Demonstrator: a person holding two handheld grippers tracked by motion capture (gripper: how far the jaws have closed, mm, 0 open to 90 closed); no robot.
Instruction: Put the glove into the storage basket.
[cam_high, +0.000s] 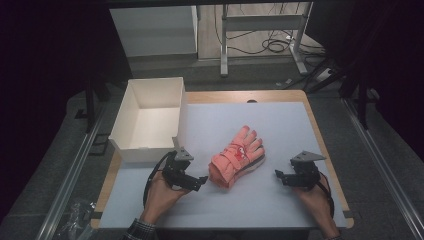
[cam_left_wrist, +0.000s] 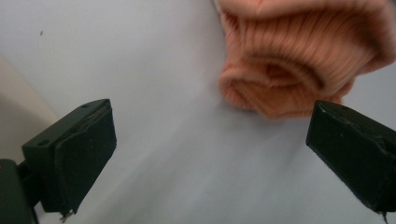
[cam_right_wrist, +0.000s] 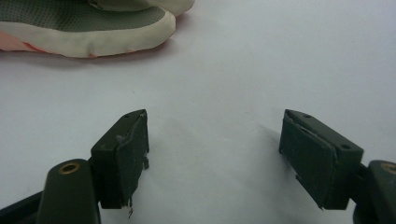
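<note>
Resting low in the frame of the high view, the person's left hand and right hand each hold a black two-jaw gripper over the white-topped bench. The left gripper sits at lower centre-left, its jaws standing wide apart with nothing between them; in the left gripper view the ribbed pink cuff lies just beyond the pads, clear of both. The right gripper sits at lower right, pointing toward the frame's centre, its jaws likewise spread wide and empty; in the right gripper view only bare bench surface lies between them, and a grey-and-cream edge of the glove shows in the upper left.

Between the two grippers, at the frame's centre, lies the pink padded winter glove, flat on the bench, cuff toward the lower left and fingers toward the upper right, touched by neither gripper.

Farther back, at the upper left of the bench, stands an open white cardboard box, apart from the glove.
</note>
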